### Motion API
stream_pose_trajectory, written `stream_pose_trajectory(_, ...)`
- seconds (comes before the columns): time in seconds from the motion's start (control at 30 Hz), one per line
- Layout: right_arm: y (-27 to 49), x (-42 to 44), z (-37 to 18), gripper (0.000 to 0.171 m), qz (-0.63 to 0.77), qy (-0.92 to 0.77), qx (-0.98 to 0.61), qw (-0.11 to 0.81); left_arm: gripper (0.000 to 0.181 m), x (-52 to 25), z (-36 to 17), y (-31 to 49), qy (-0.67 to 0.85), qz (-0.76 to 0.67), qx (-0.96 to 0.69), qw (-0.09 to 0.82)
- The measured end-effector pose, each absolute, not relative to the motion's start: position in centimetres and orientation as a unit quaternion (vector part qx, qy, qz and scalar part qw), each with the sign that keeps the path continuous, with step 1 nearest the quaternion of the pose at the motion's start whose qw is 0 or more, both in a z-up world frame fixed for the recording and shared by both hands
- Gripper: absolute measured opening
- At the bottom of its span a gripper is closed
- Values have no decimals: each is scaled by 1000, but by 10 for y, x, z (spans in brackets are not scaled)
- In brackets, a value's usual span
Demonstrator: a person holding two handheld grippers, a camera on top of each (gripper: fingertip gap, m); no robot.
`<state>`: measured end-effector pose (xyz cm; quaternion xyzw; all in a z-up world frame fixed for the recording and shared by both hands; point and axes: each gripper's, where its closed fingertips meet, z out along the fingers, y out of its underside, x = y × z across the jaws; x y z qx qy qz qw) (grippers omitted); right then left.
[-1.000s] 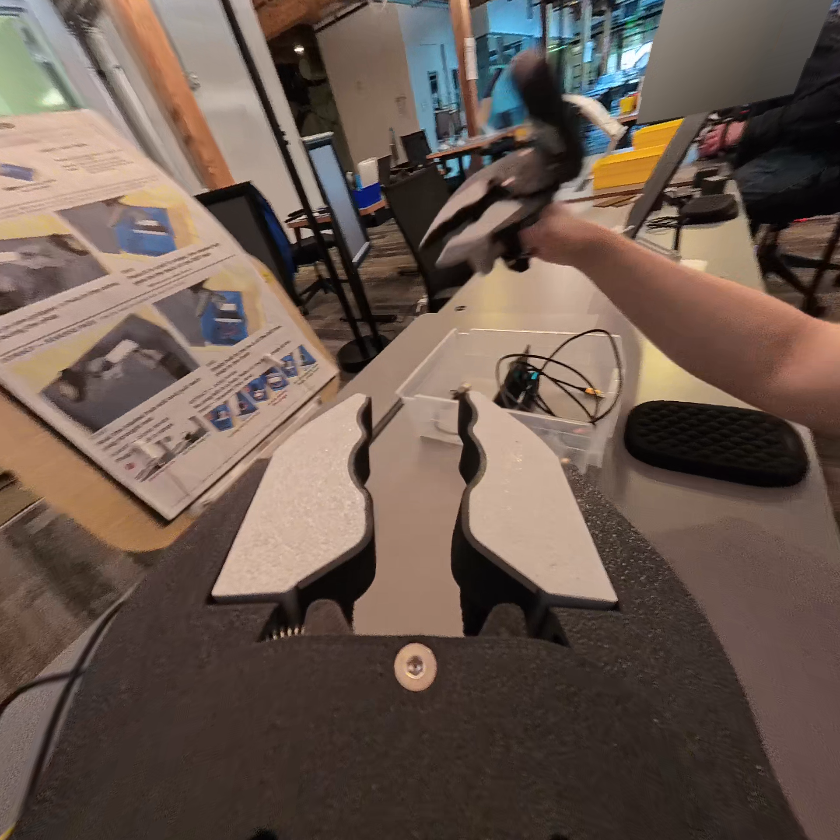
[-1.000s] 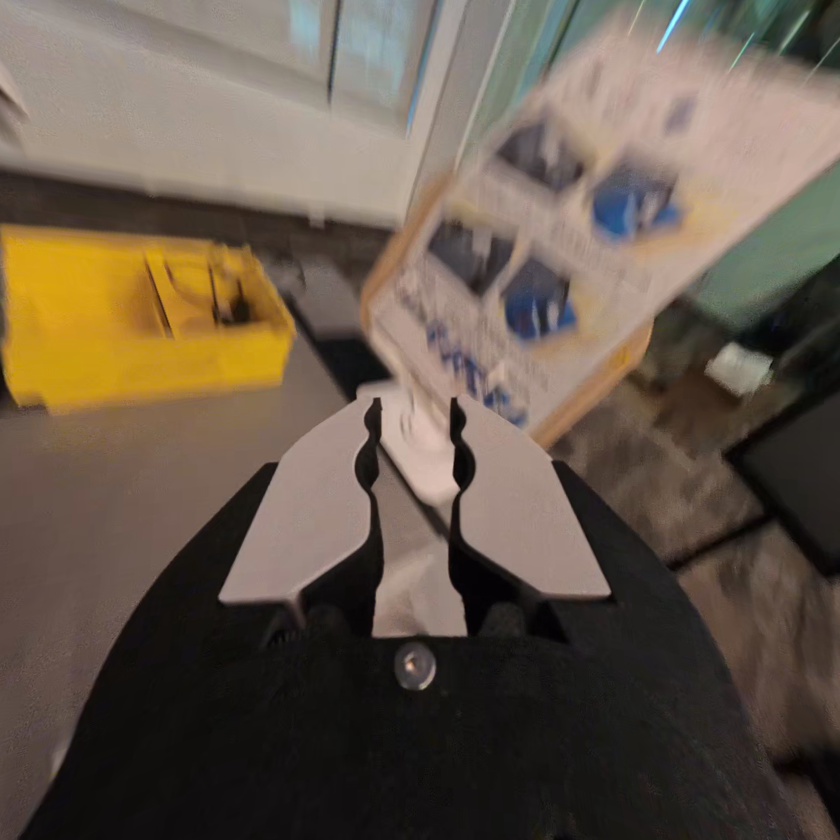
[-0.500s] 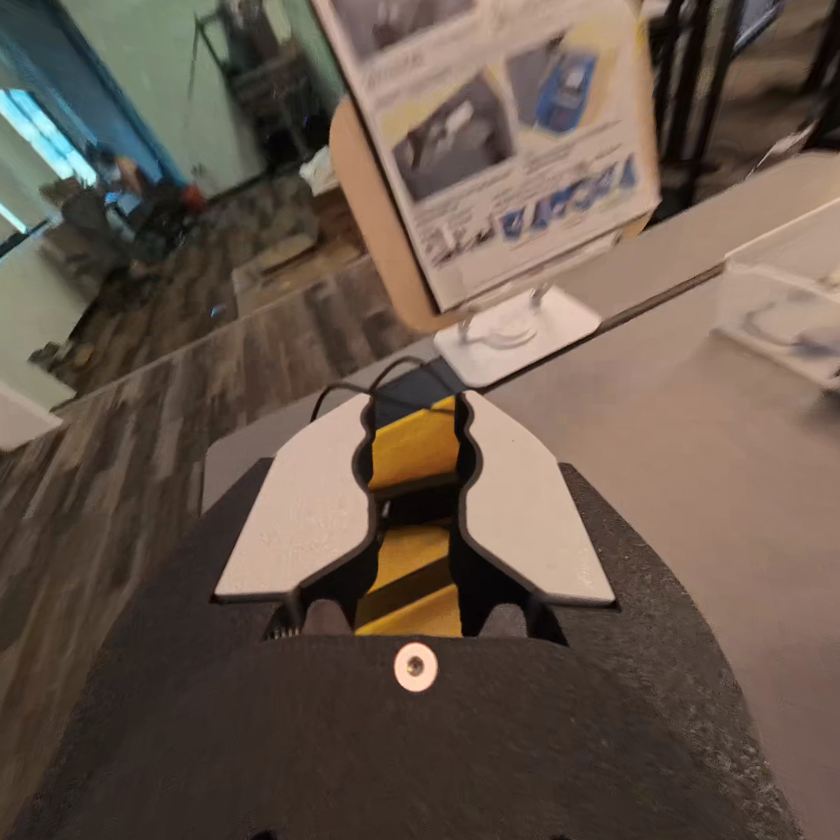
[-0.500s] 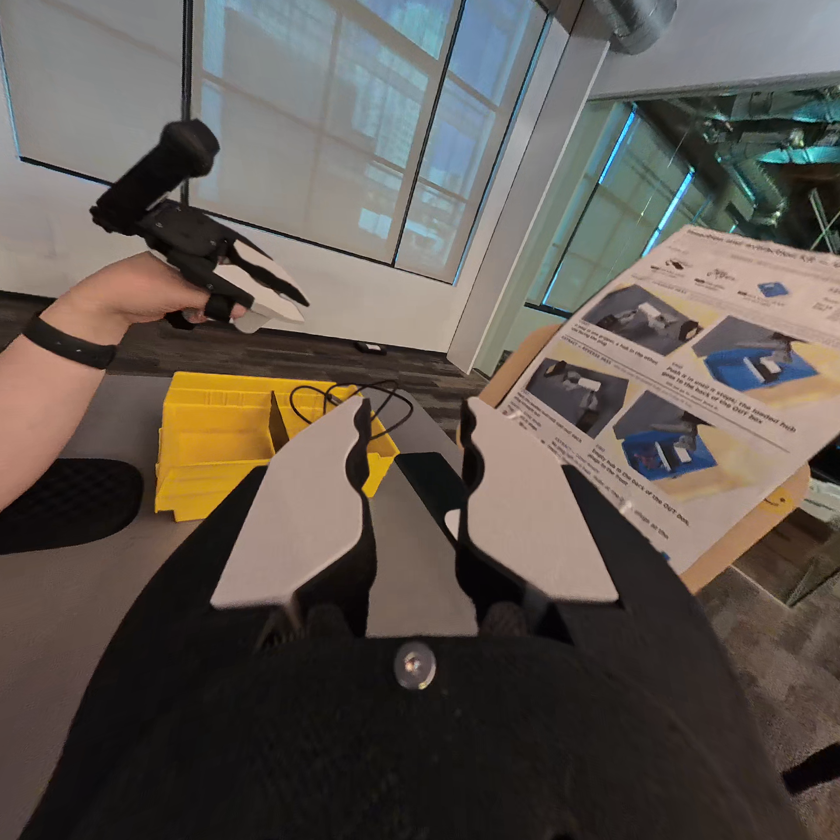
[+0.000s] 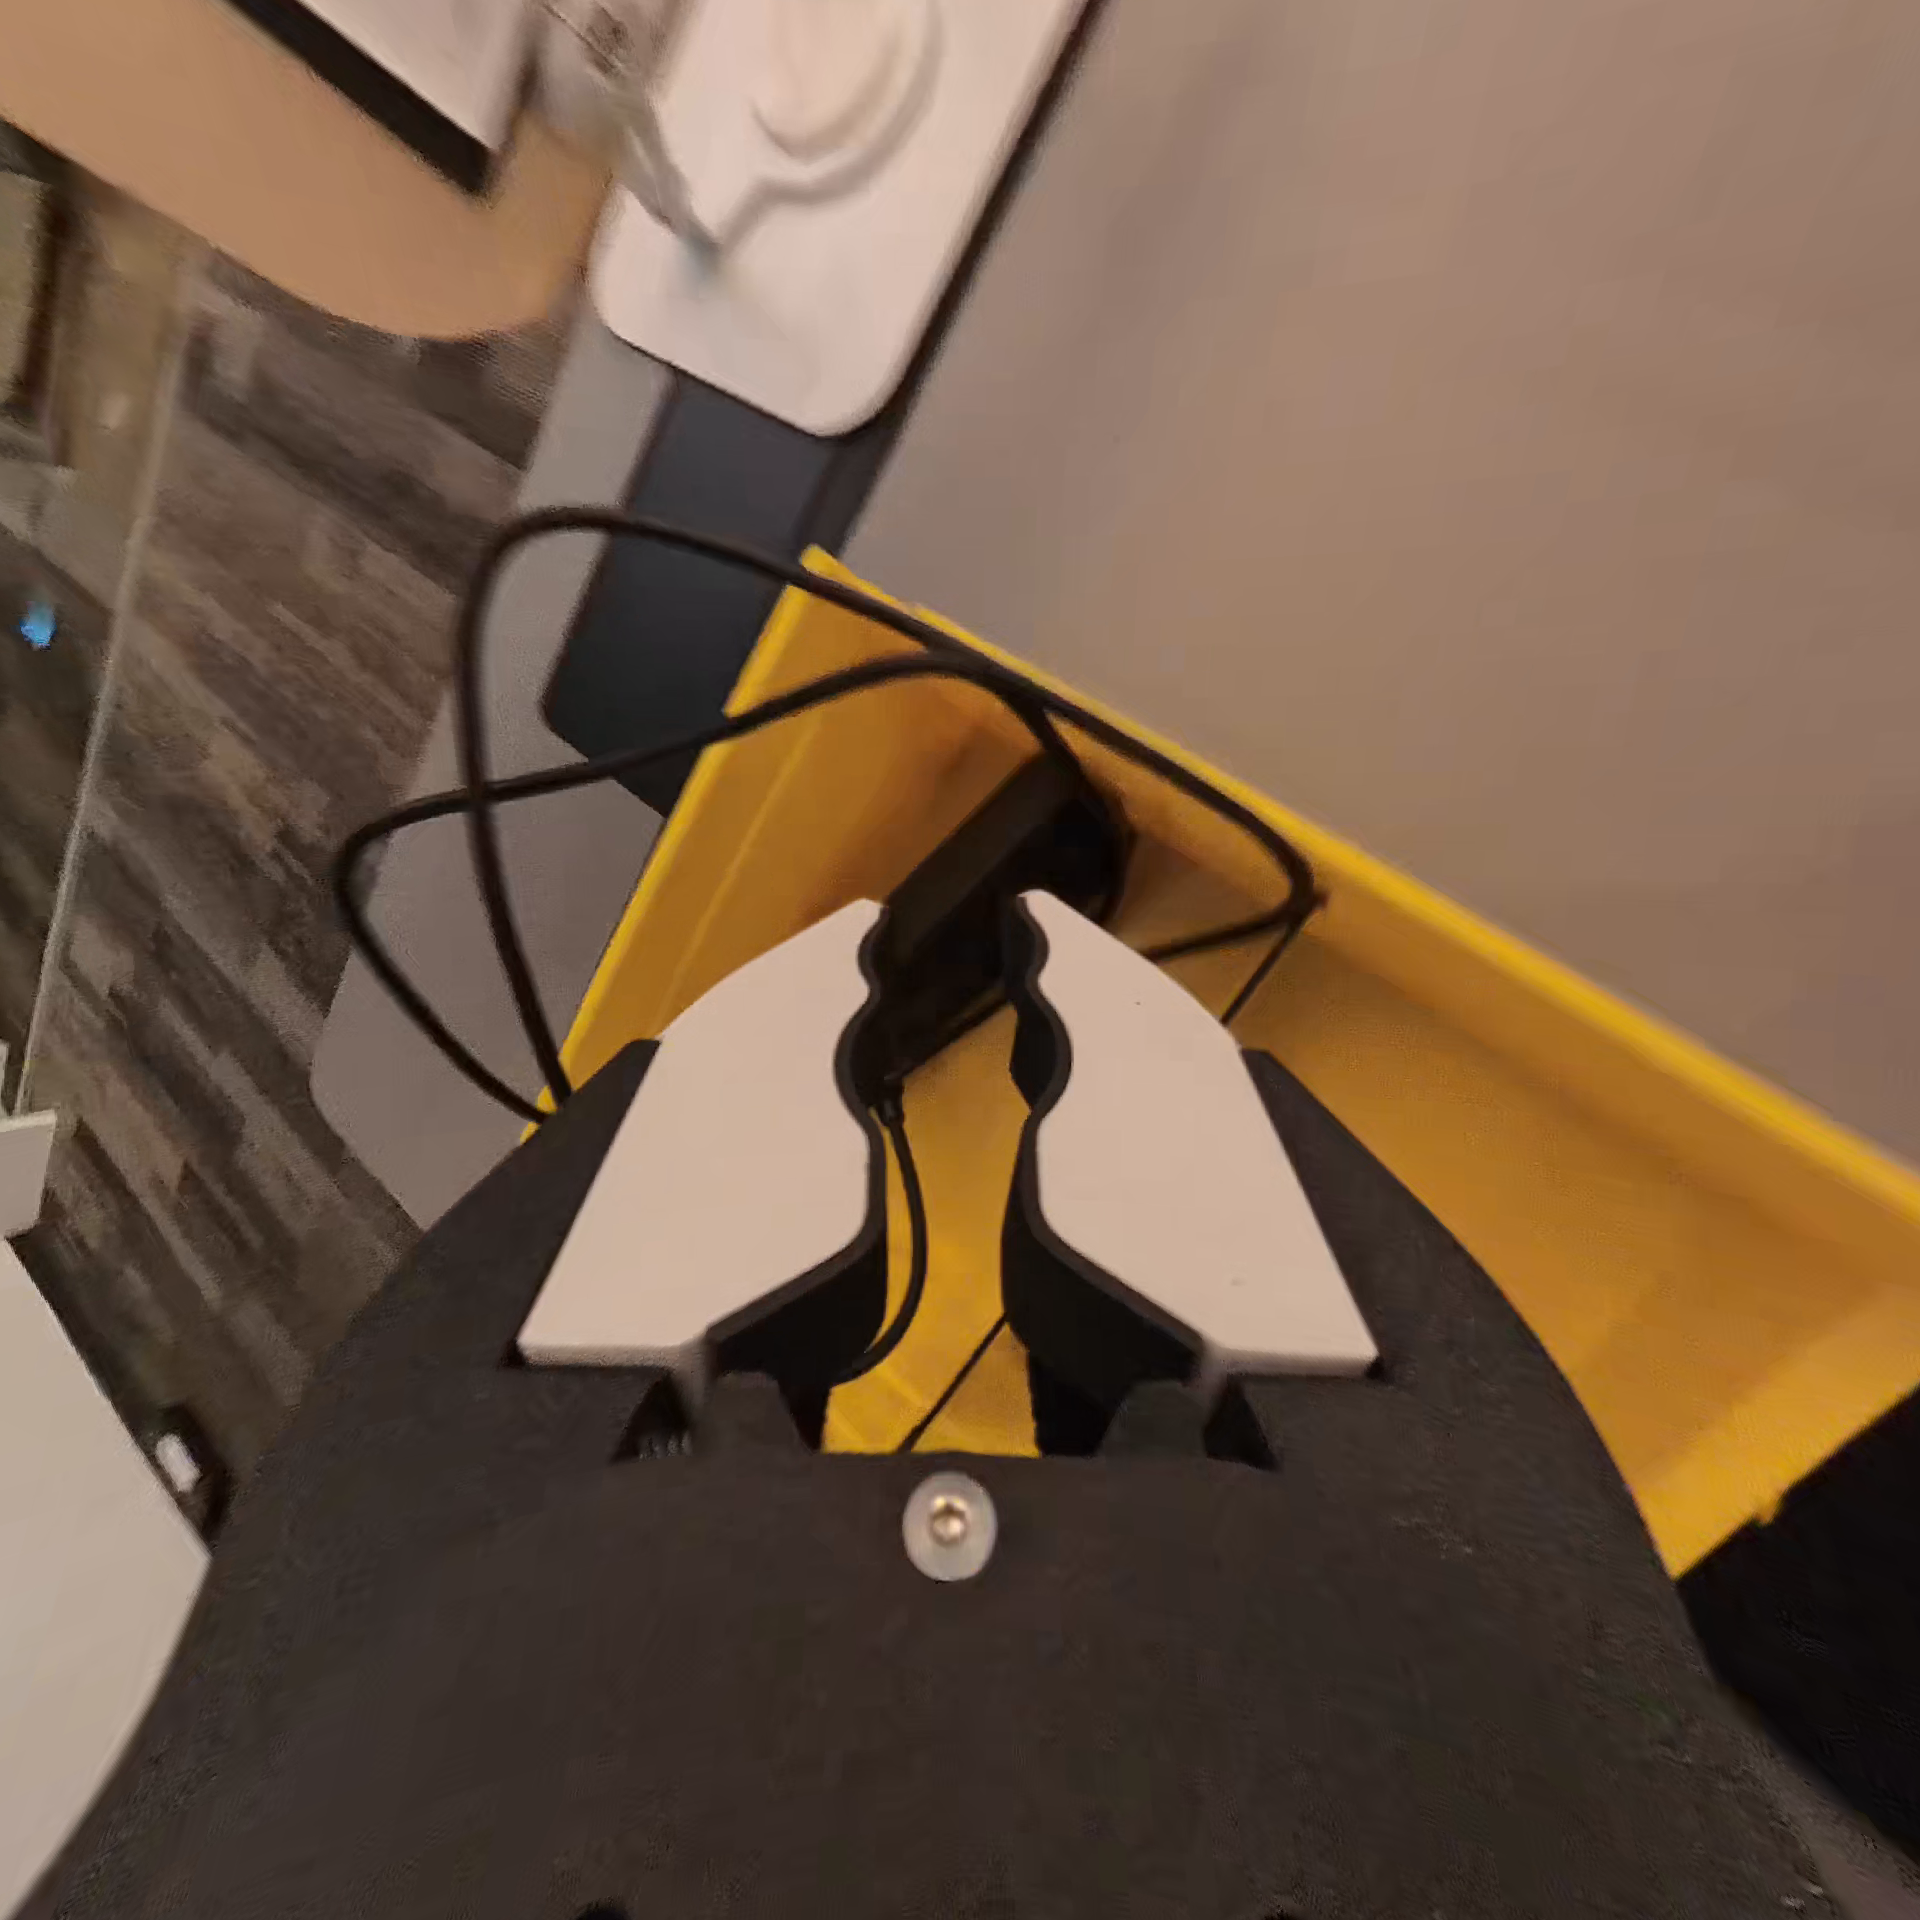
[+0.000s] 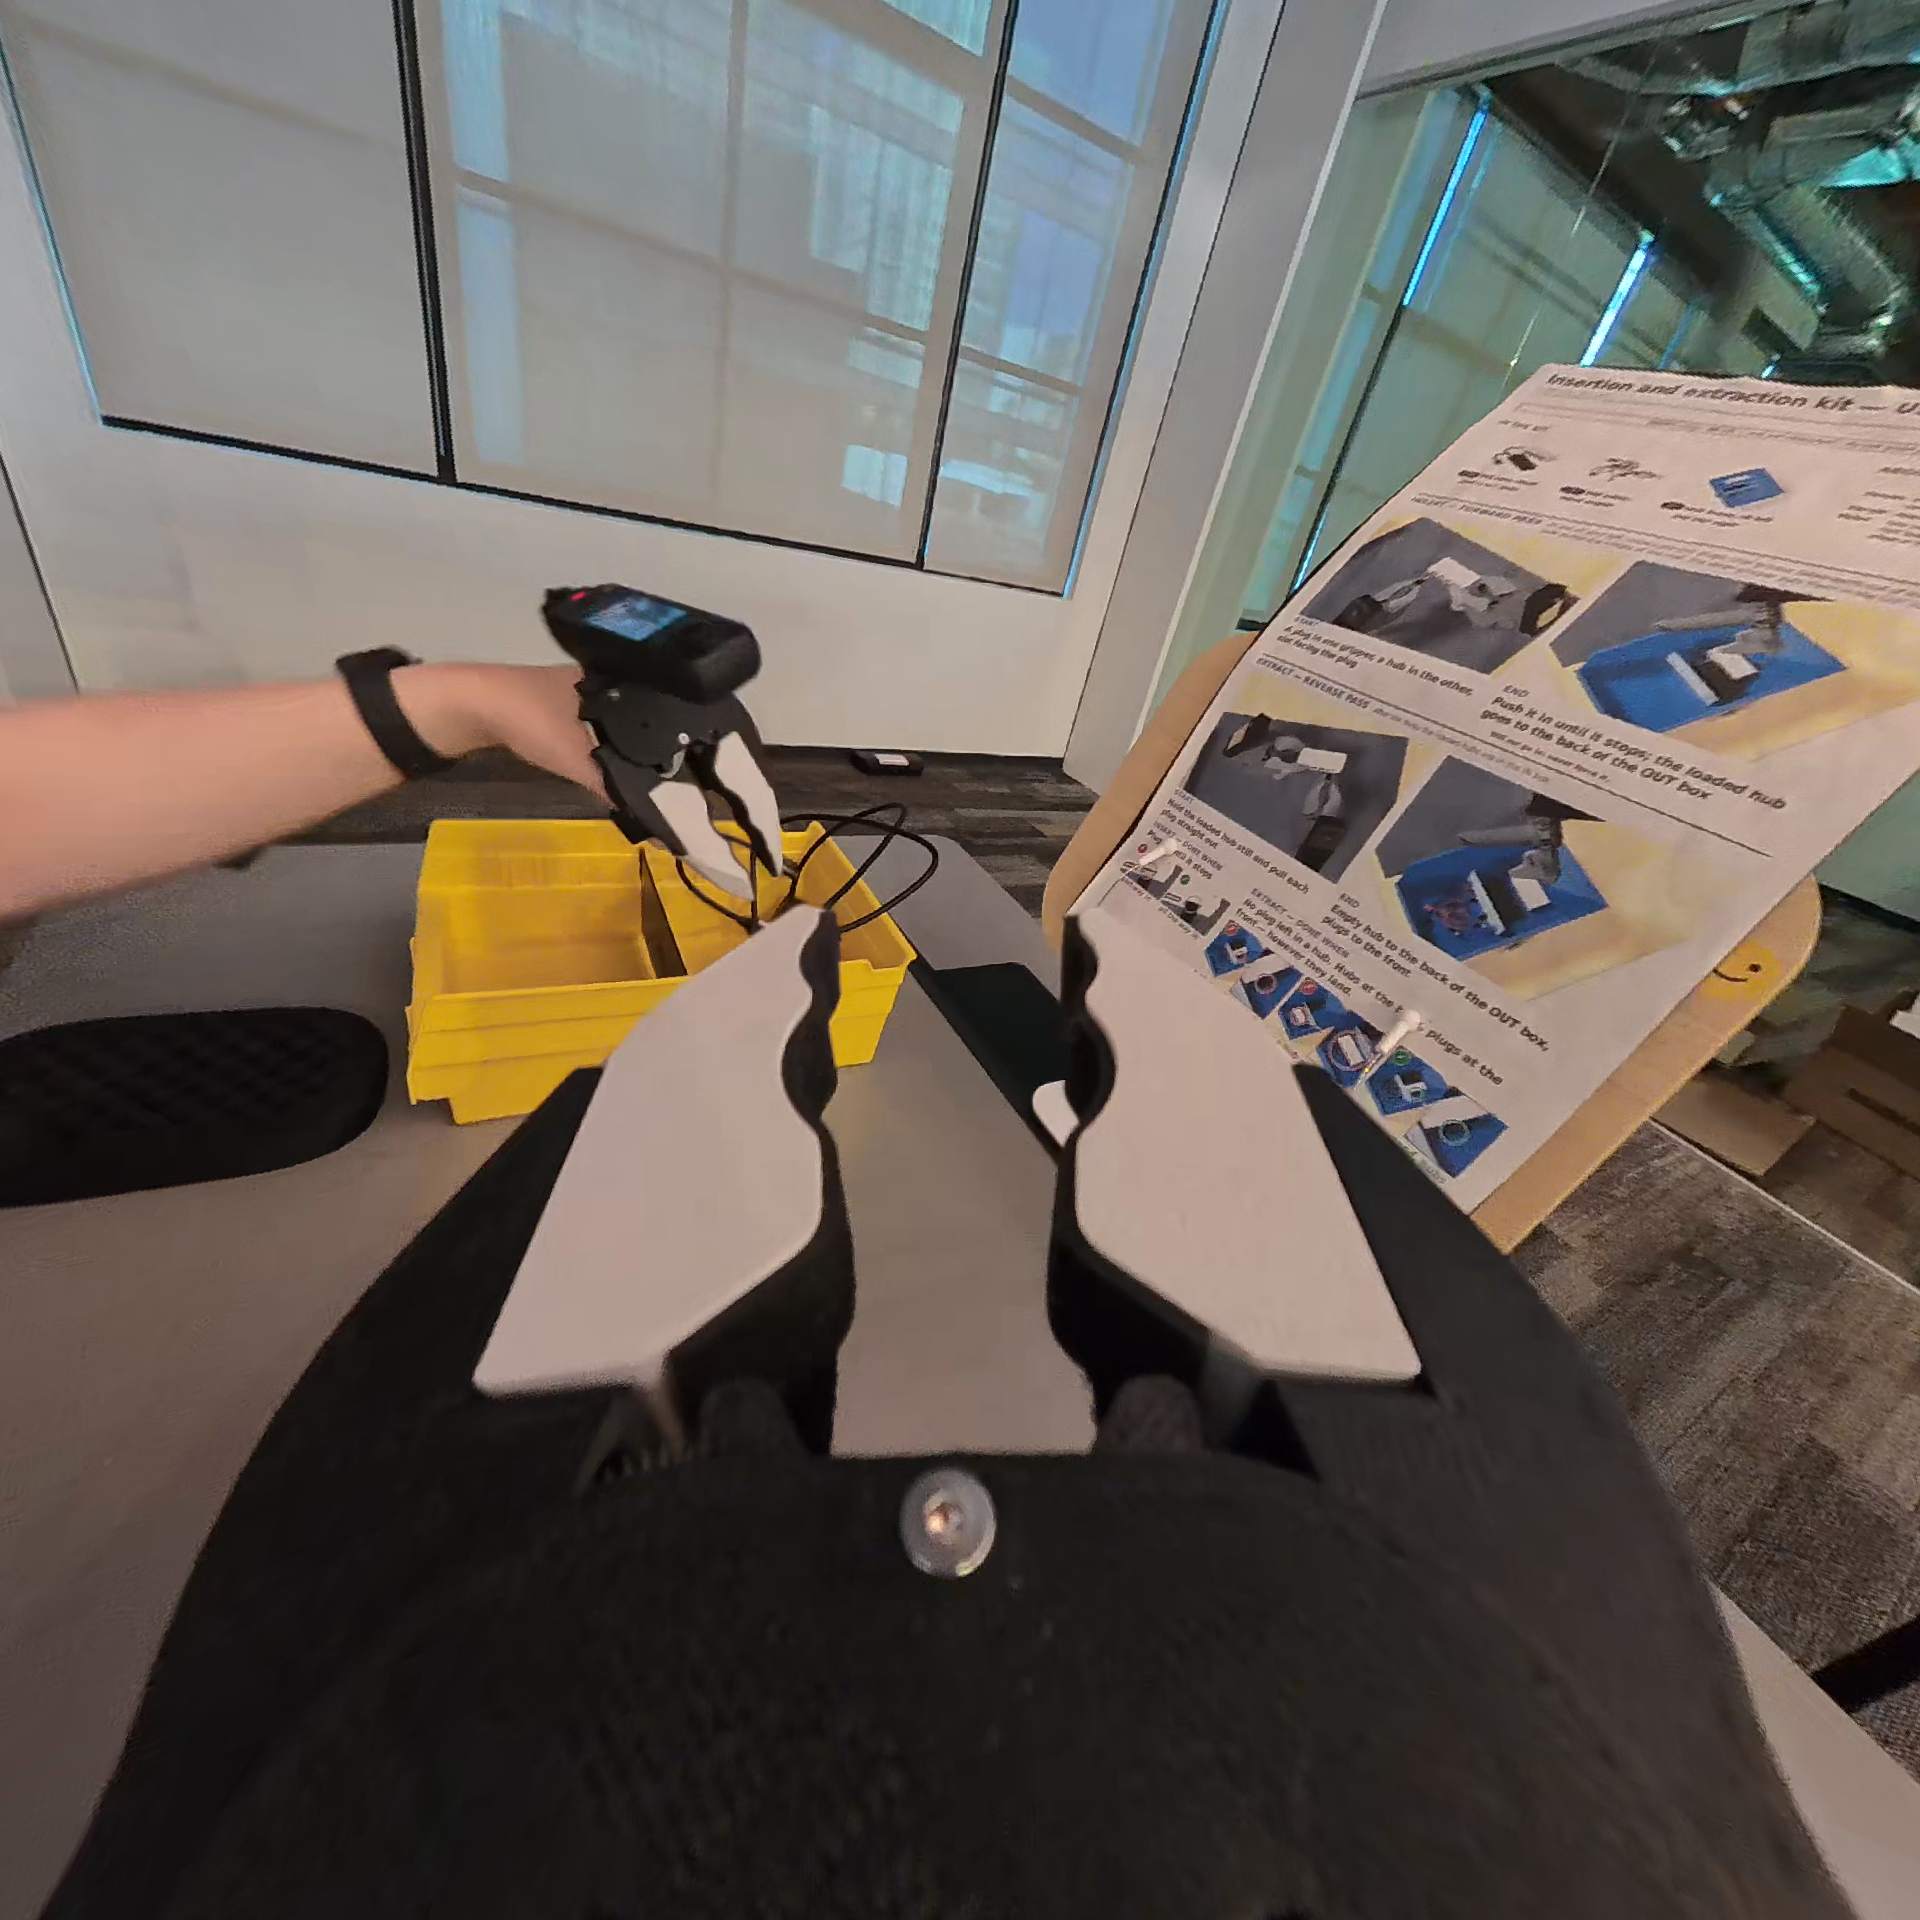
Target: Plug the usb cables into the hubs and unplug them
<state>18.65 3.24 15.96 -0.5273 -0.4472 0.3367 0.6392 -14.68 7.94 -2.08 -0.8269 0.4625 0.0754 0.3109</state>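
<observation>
A grey table by tall windows carries a yellow bin. The left claw dips into the bin's right-hand compartment, jaws parted round a black hub trailing thin cables — not yet pinched. The right claw hangs wide open, empty, above the table. This looks like the pick-up; closing squarely on the hub should come next.

two grippers, one yellow bin with two compartments, one black usb hub, one instruction sheet, one black wrist rest
</observation>
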Motion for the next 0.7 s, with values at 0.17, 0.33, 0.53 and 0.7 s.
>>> stream_pose_trajectory(0.17, 41, 179, 152, 41, 301, -460, -532, 644, 29, -173, -65, 81, 594, 145, -775, 163)
stream_pose_trajectory(0.33, 48, 180, 152, 41, 292, -452, -533, 653, 36, -181, -96, 98, 714, 246, -644, 119)
stream_pose_trajectory(0.53, 59, 186, 147, 41, 270, -445, -549, 654, 41, -185, -114, 108, 744, 210, -627, 94)
stream_pose_trajectory(0.7, 65, 184, 139, 41, 262, -451, -559, 644, 43, -189, -114, 114, 766, 189, -610, 71)
